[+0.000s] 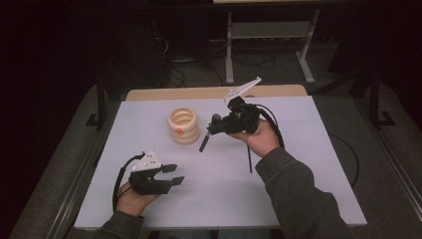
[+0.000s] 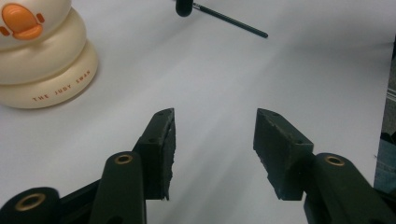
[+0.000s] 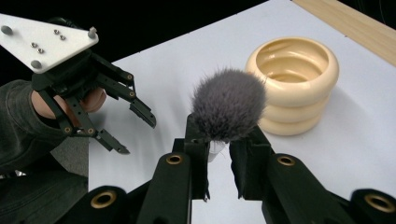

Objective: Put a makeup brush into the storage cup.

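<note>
My right gripper (image 1: 211,129) (image 3: 223,134) is shut on a makeup brush (image 1: 204,143) just below its fluffy grey head (image 3: 228,105), held above the white table (image 1: 298,189). The brush's dark handle hangs down and left, and its end (image 2: 183,7) shows at the top of the left gripper view. A cream ringed holder (image 1: 183,126) (image 3: 292,84) (image 2: 46,70) with an orange duck mark stands just left of the brush, its hollow top bare. My left gripper (image 1: 175,174) (image 2: 215,116) (image 3: 137,136) rests low near the front left, open, with nothing between its jaws.
A thin black rod (image 1: 249,159) (image 2: 233,21) runs below my right hand; I cannot tell whether it lies on the table. A wooden strip (image 1: 214,92) edges the table's far side. A metal stand (image 1: 268,35) is on the floor beyond.
</note>
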Demonstrator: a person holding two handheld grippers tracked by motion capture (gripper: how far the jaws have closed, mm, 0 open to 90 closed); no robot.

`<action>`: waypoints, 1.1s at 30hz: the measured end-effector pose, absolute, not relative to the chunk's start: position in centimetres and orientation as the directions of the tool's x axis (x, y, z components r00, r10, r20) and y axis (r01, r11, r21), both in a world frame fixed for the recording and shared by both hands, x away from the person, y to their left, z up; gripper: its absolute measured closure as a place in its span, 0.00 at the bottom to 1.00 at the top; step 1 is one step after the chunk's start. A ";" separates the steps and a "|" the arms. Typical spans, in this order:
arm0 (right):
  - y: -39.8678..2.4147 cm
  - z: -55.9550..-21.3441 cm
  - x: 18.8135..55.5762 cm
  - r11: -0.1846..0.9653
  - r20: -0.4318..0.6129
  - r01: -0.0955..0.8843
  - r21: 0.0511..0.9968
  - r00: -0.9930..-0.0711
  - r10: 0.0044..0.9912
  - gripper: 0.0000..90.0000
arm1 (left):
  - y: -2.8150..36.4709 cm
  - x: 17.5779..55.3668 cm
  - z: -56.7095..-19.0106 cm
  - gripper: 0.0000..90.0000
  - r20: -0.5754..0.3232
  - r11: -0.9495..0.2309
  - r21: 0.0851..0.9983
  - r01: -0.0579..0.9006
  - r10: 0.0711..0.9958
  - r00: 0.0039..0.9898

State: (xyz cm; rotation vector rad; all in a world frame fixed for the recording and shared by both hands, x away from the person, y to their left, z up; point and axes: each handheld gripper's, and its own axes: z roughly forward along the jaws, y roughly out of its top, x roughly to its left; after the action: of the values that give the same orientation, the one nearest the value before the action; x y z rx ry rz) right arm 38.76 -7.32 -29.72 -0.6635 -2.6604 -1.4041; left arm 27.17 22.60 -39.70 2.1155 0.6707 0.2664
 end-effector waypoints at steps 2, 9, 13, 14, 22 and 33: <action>-7.2 -29.6 39.0 0.493 0.244 0.395 0.775 -0.907 0.344 0.85 | 22.5 27.1 -39.8 0.51 -0.062 -0.462 0.804 0.374 0.560 0.826; -6.9 -29.3 39.6 0.487 0.249 0.401 0.776 -0.904 0.348 0.85 | 22.8 27.1 -39.9 0.45 -0.052 -0.468 0.797 0.382 0.577 0.815; -6.9 -29.0 39.8 0.486 0.243 0.400 0.777 -0.903 0.355 0.85 | 22.7 27.1 -39.9 0.42 -0.050 -0.474 0.792 0.385 0.578 0.814; -7.0 -28.8 39.9 0.486 0.241 0.400 0.777 -0.902 0.357 0.85 | 22.7 27.1 -39.9 0.41 -0.050 -0.474 0.792 0.385 0.578 0.814; -7.3 -28.0 40.6 0.477 0.234 0.402 0.782 -0.898 0.373 0.85 | 22.8 27.4 -40.0 0.38 -0.045 -0.476 0.791 0.384 0.580 0.813; -7.1 -27.9 41.3 0.469 0.237 0.408 0.783 -0.893 0.382 0.85 | 22.9 27.3 -39.8 0.33 -0.048 -0.466 0.797 0.384 0.585 0.810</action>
State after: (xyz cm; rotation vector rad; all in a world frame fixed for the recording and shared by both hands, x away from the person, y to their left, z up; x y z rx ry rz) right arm 41.35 -7.06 -27.93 -0.7177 -2.6680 -1.4339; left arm 27.27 22.88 -39.79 2.1153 0.7118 0.2912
